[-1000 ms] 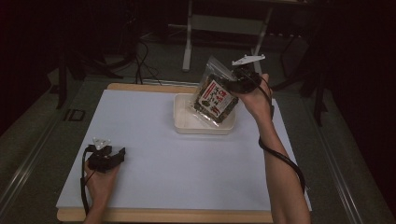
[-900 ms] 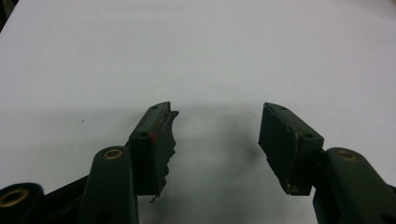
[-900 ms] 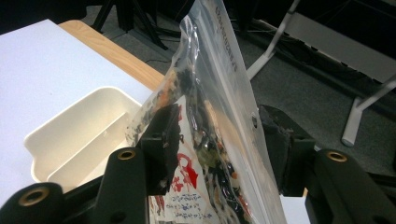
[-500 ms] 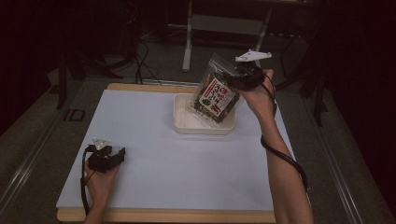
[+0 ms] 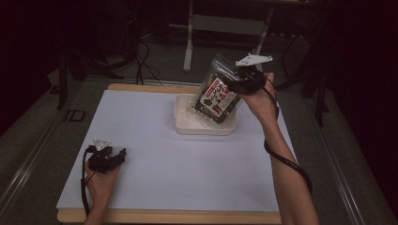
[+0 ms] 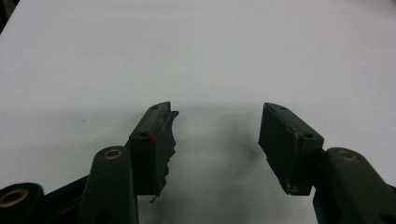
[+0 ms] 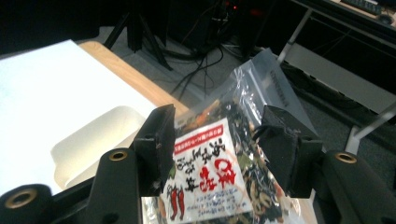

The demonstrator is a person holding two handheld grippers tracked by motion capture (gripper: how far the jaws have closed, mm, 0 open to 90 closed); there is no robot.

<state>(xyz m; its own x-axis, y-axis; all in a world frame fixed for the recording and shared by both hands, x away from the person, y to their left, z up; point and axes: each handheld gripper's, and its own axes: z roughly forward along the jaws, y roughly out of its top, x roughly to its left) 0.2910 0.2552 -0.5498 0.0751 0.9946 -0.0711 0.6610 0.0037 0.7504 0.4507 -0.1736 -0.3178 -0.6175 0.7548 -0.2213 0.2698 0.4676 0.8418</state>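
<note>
R gripper (image 7: pixel 212 154): jaws clamped on a clear snack bag (image 7: pixel 219 172) w/ a red-and-white label, pinching it across its width approx mid-body, so the dark mixed contents bulge betw the jaws and the sealed clear top sticks out beyond them. In the high view the R gripper (image 5: pixel 245 80) holds the bag (image 5: pixel 217 96) tilted, hanging in the air above the far-right part of a shallow white tray (image 5: pixel 184 123); bag's lower end looks close to or just over the tray's far rim, can't tell if touching. Judgement: gripped at the side rather than by the top seal so it doesn't swing, and tilted prob. to lay it flat in the tray or lift it clear of it; which of the two can't be told from here.

L gripper (image 6: pixel 215 135): jaws spread wide, nothing betw them, just bare white surface (image 6: pixel 196 51) below. High view puts the L gripper (image 5: pixel 107 158) at the near-left of the surface (image 5: pixel 141 140), well apart from tray and bag, hand (image 5: pixel 101 180) resting low. Prob. parked out of the way so the R side has room.

Tray sits far-centre on the white sheet, w/ the wooden edge of the surface showing beyond. Dark floor, cables and a stand leg (image 5: pixel 190 42) behind.
</note>
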